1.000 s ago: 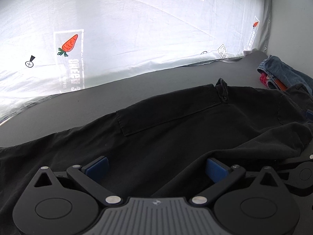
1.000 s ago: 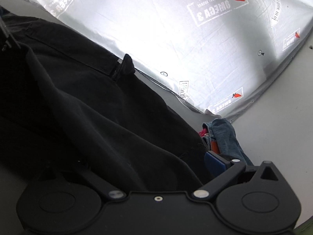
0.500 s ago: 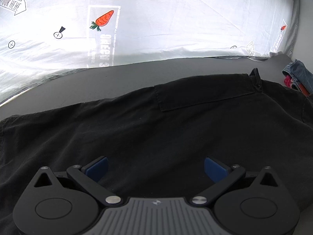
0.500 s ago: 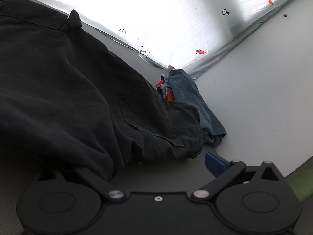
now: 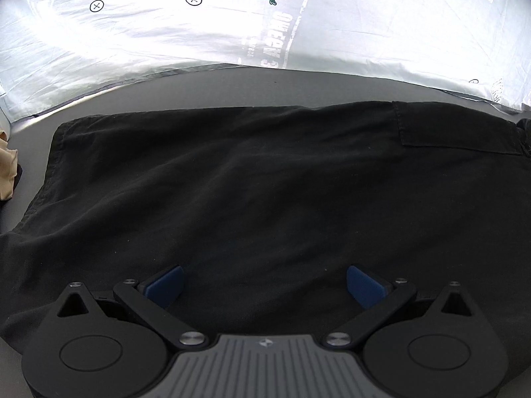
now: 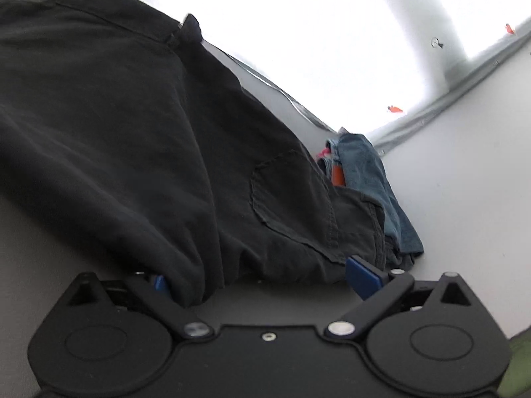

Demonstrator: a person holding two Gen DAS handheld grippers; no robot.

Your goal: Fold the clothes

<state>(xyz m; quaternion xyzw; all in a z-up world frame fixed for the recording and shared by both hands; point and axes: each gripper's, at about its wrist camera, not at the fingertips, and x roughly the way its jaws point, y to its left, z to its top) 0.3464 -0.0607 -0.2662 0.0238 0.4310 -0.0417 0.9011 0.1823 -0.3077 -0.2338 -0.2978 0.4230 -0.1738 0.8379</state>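
Black trousers [image 5: 265,172] lie spread across a grey table [image 5: 232,89]; in the left wrist view the leg hem is at the left and a pocket flap at the right. My left gripper [image 5: 264,283] is open just above the cloth, holding nothing. In the right wrist view the same trousers [image 6: 149,139] bunch near the waist, with a back pocket showing. My right gripper [image 6: 262,277] is open low over the table, and a fold of the black cloth lies between its jaws and covers the left fingertip.
A white sheet printed with carrots [image 5: 282,16] hangs behind the table. A pile of blue jeans with red and orange cloth [image 6: 368,179] lies beyond the waist. A beige garment [image 5: 6,172] sits at the far left edge.
The left gripper has swung left along the trousers toward the leg hem. The right gripper has dropped to the waist end, and cloth now lies between its jaws.
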